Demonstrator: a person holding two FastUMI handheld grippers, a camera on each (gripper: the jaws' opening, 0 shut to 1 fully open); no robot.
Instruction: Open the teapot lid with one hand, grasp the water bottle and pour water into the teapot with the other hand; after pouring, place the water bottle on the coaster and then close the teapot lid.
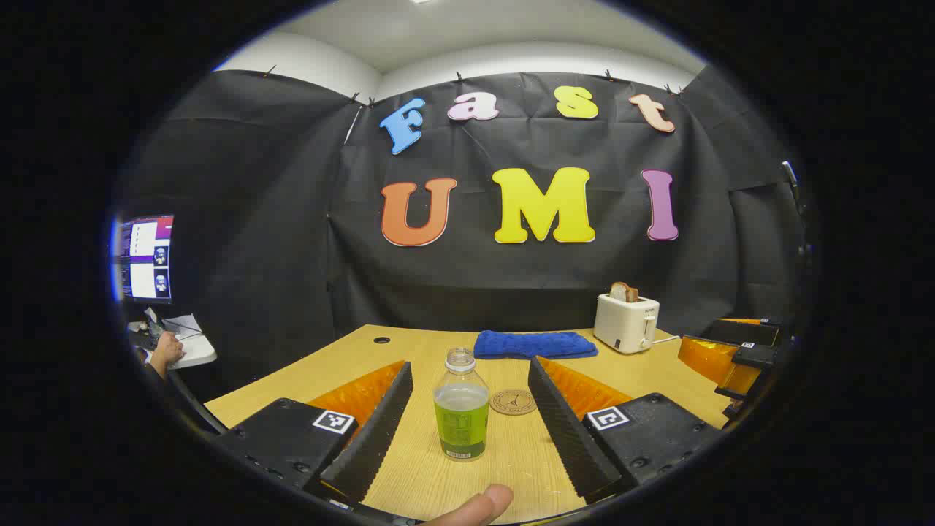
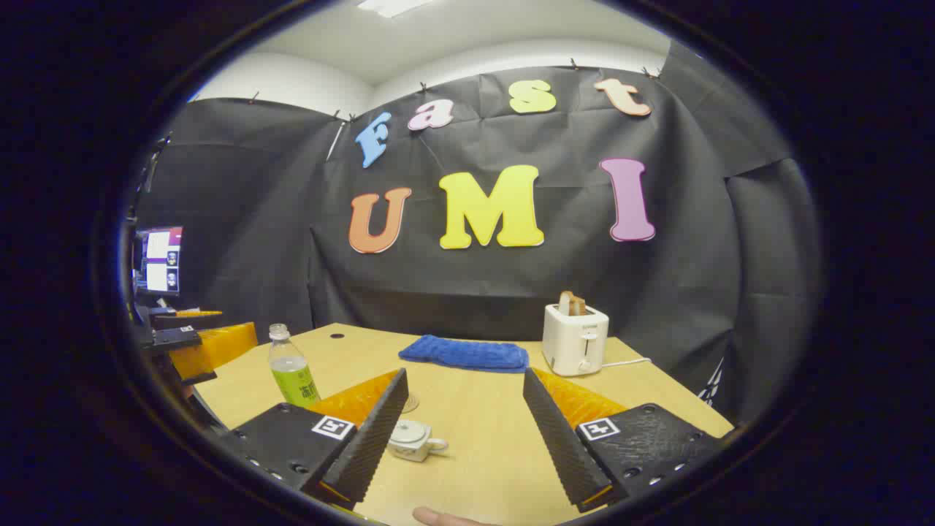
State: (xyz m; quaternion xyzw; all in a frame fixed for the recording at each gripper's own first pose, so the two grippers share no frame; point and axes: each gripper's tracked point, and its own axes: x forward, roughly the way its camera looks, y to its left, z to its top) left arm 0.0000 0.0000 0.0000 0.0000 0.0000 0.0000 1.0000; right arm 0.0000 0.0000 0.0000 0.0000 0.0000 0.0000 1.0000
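Teapot (image 2: 411, 440) sits low on the desk (image 2: 482, 424) in the right gripper view, small and pale, lid on, handle turned to the view's right, just beside the left finger of the right hand-held gripper (image 2: 467, 431), whose jaws are spread wide and empty. It looks like ceramic, so likely hard, slick and chippable; the lid's knob is the place to pinch, gently and straight up.

In the left gripper view the water bottle (image 1: 461, 404) stands upright between the released jaws of the left hand-held gripper (image 1: 467, 424), touching neither finger. Uncapped and roughly half full, it is probably light, with thin walls that give under pressure; a squeeze could slop water out of the open neck. The labelled lower body is my choice of hold. The coaster (image 1: 513, 402) lies just beside the bottle, behind and to its right.
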